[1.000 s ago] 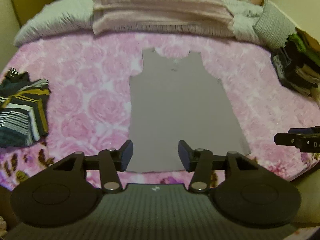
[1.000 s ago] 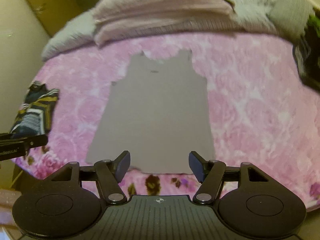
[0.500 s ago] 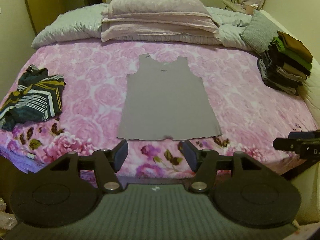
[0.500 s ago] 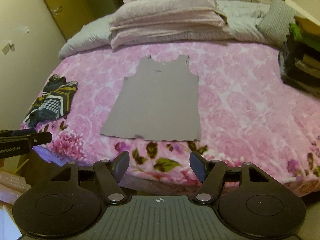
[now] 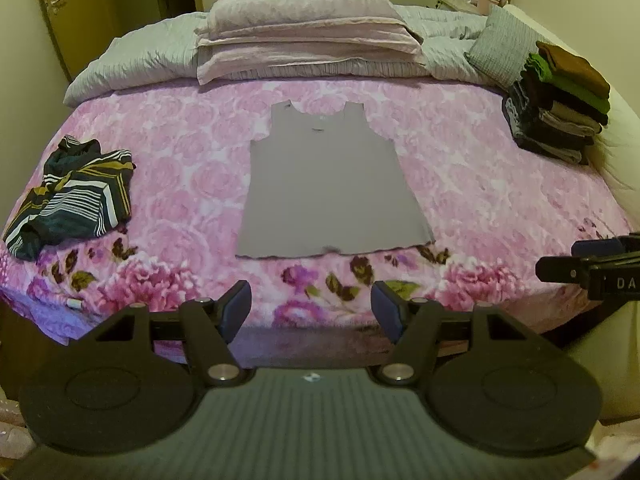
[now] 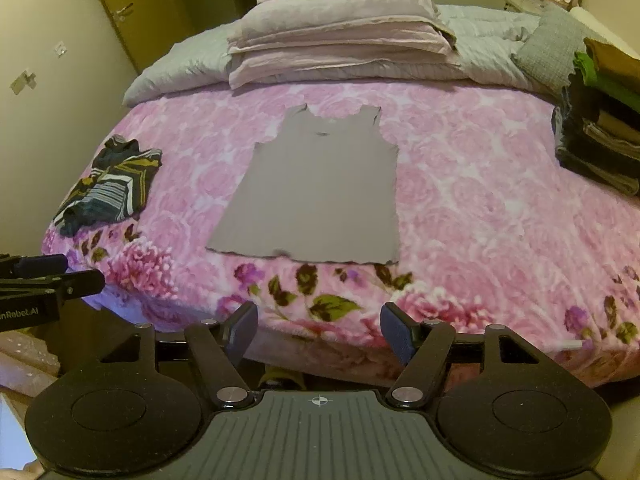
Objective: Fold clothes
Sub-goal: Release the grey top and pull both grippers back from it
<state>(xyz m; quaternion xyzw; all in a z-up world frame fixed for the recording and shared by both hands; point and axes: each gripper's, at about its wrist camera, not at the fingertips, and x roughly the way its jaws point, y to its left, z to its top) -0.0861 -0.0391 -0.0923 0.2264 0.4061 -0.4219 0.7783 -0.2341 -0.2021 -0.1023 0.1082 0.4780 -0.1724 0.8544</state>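
Tank top (image 5: 326,184), grey, is laid flat and face-up in the middle of the bed, neckline toward the pillows, hem toward the near edge; no fold is seen in it.

Surface: bed is covered by a pink rose-print blanket (image 5: 500,184), with darker flowers and green leaves printed along the near edge. A grey quilt (image 5: 140,60) is bunched at the head, with folded mauve bedding (image 5: 304,36) stacked on top of it. A small grey cushion (image 5: 500,50) is propped at the far right corner.

Other clothes: a striped garment (image 5: 72,200) (dark, with white and mustard bands) is left crumpled at the left edge, well apart from the tank top. A stack of folded clothes (image 5: 560,108) is placed at the right edge, brown and green pieces on top.

Room: cream walls, a yellowish door with a lever handle (image 6: 122,10) at the left, a metal-barred headboard behind the pillows.

Left gripper (image 5: 311,312) is held off the near edge of the bed, jaws apart, nothing between them. Right gripper (image 6: 318,332) is likewise held apart and empty.

Writing: "DA" is read on the right gripper's side in the left view (rest cut off); "nRobot.AI" is read on the left gripper in the right view.
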